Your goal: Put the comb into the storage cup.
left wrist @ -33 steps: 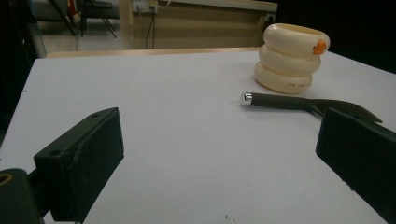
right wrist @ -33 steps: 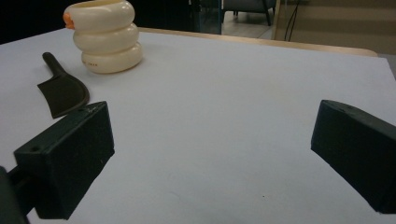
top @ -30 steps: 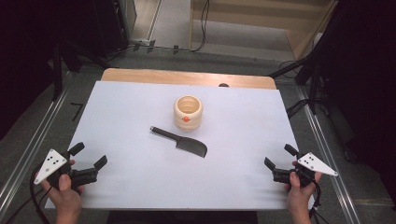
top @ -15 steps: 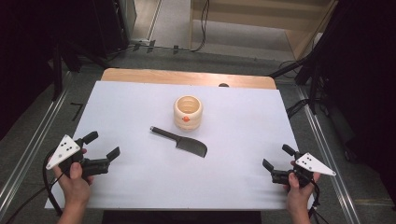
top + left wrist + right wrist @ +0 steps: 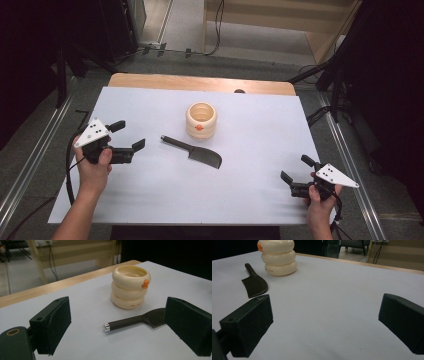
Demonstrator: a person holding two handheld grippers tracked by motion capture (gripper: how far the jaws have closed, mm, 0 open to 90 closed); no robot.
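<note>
A cream ribbed holder (image 5: pixel 201 120) with a small orange knob stands near the middle of the white table top (image 5: pixel 260 125). A dark cleaver-shaped knife (image 5: pixel 194 152) lies flat just in front of it, handle pointing left. My left gripper (image 5: pixel 127 135) hovers open to the left of the knife handle, a short gap away. In the left gripper view the handle (image 5: pixel 123 323) lies between and beyond the jaws, with the holder (image 5: pixel 130 287) behind it. My right gripper (image 5: pixel 296 170) rests open at the front right. Its view has the knife (image 5: pixel 254 284) and the holder (image 5: pixel 279 258) far off.
A wooden strip (image 5: pixel 200 83) runs along the table's far edge. Metal rails flank the table left and right. Cables (image 5: pixel 70 165) trail from the left gripper off the table's left side. Wide bare surface lies between the knife and the right gripper.
My left gripper has moved forward and to the right, from the front left corner toward the knife handle. The right gripper has stayed nearly still.
</note>
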